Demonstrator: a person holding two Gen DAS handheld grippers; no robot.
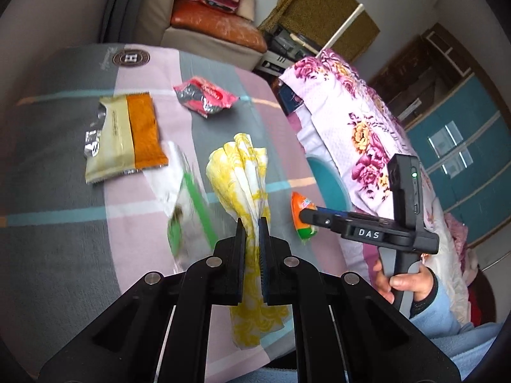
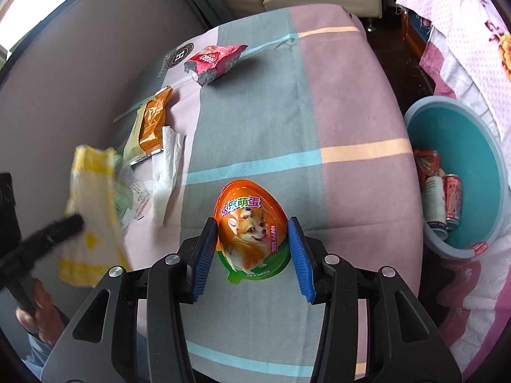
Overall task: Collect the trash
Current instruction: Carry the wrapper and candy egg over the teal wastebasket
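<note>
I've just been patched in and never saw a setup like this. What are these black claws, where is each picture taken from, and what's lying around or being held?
No robot here: a person holds a hand-held gripper in each hand, each carrying its own fisheye camera looking along its fingers.

In the left camera's picture, the left hand-held gripper is shut on a yellow-and-white crumpled paper napkin.

In the right camera's picture, the right hand-held gripper is open around an orange egg-shaped toy package lying on the striped bedsheet.

Also on the sheet: a red foil snack wrapper, an orange-and-cream sachet and a white tissue. Beside the bed stands a teal plastic basin with cans inside.
</note>
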